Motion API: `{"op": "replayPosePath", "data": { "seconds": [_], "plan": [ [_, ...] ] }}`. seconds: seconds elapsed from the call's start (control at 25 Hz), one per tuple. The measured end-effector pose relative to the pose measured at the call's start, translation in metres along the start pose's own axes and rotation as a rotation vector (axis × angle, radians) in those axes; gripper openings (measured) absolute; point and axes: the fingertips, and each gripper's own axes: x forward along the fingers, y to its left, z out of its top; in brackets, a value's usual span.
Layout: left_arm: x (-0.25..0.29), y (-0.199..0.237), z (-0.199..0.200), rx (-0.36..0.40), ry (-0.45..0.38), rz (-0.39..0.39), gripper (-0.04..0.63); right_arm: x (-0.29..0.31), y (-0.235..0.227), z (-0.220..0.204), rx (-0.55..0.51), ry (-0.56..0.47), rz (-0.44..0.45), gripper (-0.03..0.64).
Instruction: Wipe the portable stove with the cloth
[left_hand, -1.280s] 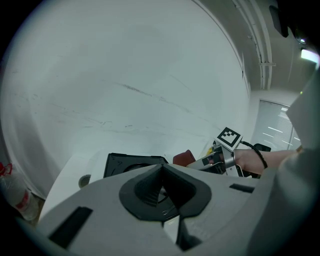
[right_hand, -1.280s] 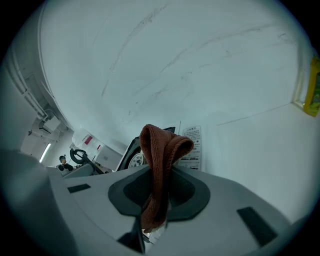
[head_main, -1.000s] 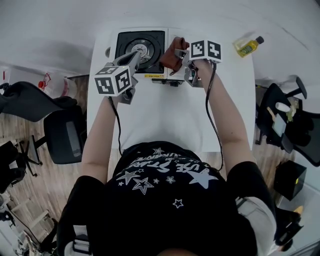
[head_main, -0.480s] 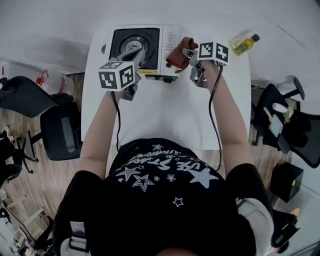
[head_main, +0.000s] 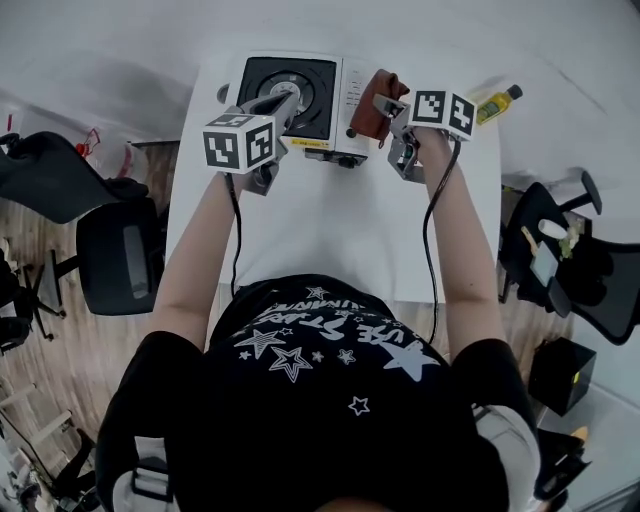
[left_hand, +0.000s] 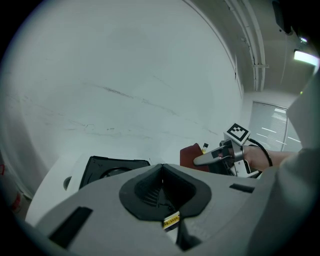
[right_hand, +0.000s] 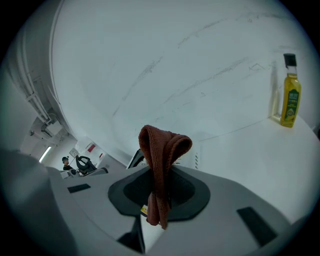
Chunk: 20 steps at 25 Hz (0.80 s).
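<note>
The portable stove (head_main: 345, 92), white with a black burner top, stands at the far end of the white table (head_main: 330, 235). My left gripper (head_main: 287, 99) hovers over the burner with its jaws shut and nothing between them; in the left gripper view (left_hand: 161, 168) the black stove top (left_hand: 111, 169) lies just beyond the jaws. My right gripper (head_main: 386, 104) is shut on a reddish-brown cloth (head_main: 378, 108), held at the stove's right edge. In the right gripper view the cloth (right_hand: 162, 155) stands up folded from the jaws (right_hand: 159, 176) and hangs down in front.
A yellow oil bottle (head_main: 497, 100) lies on the table's far right corner and shows upright in the right gripper view (right_hand: 290, 100). Black office chairs stand on the floor at the left (head_main: 120, 260) and right (head_main: 560, 250) of the table.
The right gripper with the cloth has shifted a little to the right, from over the stove's right part to its right edge. The left gripper stays over the burner.
</note>
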Motion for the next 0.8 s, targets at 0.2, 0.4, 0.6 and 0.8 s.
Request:
{"op": "replayPosePath", "data": {
  "seconds": [0.2,0.4,0.6,0.8],
  "plan": [
    [-0.028,0.019,0.009,0.007,-0.014,-0.002,0.008,0.005,0.064,-0.003,-0.059,-0.011,0.072,0.067],
    [-0.063,0.049,0.014,-0.006,-0.036,0.025,0.008,0.028,0.131,-0.019,-0.112,0.012,0.139,0.067],
    [-0.099,0.086,0.016,-0.020,-0.057,0.059,0.008,0.063,0.187,-0.039,-0.152,0.055,0.184,0.067],
    [-0.125,0.120,0.008,-0.022,-0.046,0.078,0.008,0.100,0.228,-0.063,-0.176,0.108,0.208,0.067]
  ]
}}
